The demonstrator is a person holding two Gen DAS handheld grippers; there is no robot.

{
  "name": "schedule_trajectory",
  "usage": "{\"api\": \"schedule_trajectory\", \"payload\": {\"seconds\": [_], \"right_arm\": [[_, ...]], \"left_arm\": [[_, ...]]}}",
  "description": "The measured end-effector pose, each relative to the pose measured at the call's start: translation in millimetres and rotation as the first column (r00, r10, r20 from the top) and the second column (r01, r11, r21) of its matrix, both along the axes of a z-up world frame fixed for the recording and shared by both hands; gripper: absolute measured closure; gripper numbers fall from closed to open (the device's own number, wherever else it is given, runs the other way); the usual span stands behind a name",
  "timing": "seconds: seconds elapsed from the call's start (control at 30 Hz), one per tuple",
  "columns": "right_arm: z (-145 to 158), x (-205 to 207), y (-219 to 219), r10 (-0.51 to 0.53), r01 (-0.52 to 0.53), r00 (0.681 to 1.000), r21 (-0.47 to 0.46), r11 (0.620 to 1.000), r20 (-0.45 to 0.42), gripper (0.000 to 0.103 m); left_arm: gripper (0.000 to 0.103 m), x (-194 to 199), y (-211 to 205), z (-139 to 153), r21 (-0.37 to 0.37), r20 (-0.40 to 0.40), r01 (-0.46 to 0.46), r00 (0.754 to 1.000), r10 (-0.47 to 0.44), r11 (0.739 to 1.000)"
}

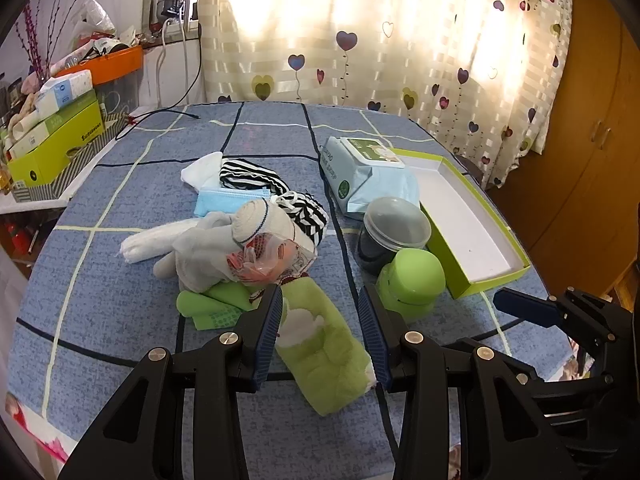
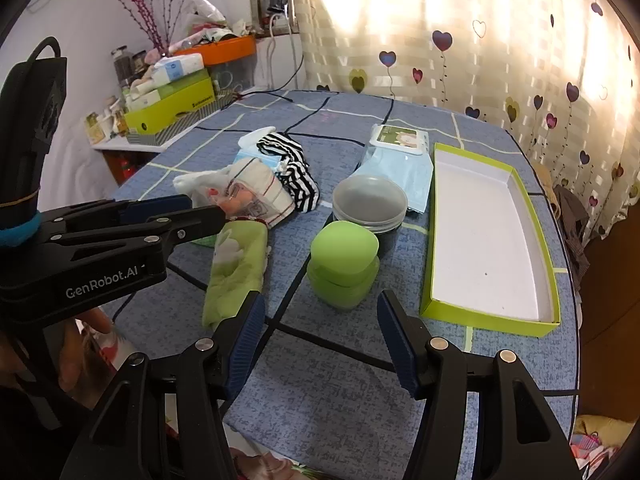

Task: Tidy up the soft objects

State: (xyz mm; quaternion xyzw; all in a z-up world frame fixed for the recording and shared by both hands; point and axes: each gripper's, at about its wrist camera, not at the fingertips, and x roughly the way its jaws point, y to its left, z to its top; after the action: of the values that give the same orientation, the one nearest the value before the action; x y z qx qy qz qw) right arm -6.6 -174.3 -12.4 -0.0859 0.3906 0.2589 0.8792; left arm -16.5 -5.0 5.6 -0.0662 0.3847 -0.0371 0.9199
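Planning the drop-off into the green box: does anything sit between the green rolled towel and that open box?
Yes. The green lidded jar and, behind it, the clear-lidded dark container stand on the bedspread between the green towel and the open green box. A straight slide would hit them; lifting over looks safer.

both grippers are matte black plastic with ribbed dark blue pads on the fingers (image 1: 267, 332) and round silver screws at the joints. the left gripper (image 2: 192, 210) carries white "genrobot.ai" lettering, a teal band and a thin rubber band round its body. the right gripper (image 2: 322, 342) matches.
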Motion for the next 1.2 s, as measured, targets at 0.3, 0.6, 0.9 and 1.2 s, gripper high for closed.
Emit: {"api": "schedule_trajectory", "payload": {"seconds": [0.3,0.6,0.9,1.2], "right_arm": [[0.8,-3.0,3.0,0.031,-0.031,1.000,0.009,0.999,0.006,0.044],[3.3,-6.2,9.2,0.063,-0.063,0.998,0.008,0.998,0.028,0.041],[3.5,-5.6,13.9,0.065,-0.065,0.997,0.013,0.998,0.045,0.037],[5.7,-5.4,21.2,0.086,-0.087,0.996,0.036,0.996,0.030,0.037]], "left_arm": [[0.062,-1.0,1.8,0.1,0.000,-0.005,-0.004,1.000,0.004,1.000],[0.062,-3.1,7.7,-1.8,0.014,-0.016,-0.033,0.999,0.033,0.999],[0.062,-6.1,19.6,-5.7,-0.004,-0.020,-0.055,0.998,0.055,0.998],[0.062,-8.3,31.3,-5.6,-0.051,-0.009,-0.049,0.999,0.049,0.998]]}}
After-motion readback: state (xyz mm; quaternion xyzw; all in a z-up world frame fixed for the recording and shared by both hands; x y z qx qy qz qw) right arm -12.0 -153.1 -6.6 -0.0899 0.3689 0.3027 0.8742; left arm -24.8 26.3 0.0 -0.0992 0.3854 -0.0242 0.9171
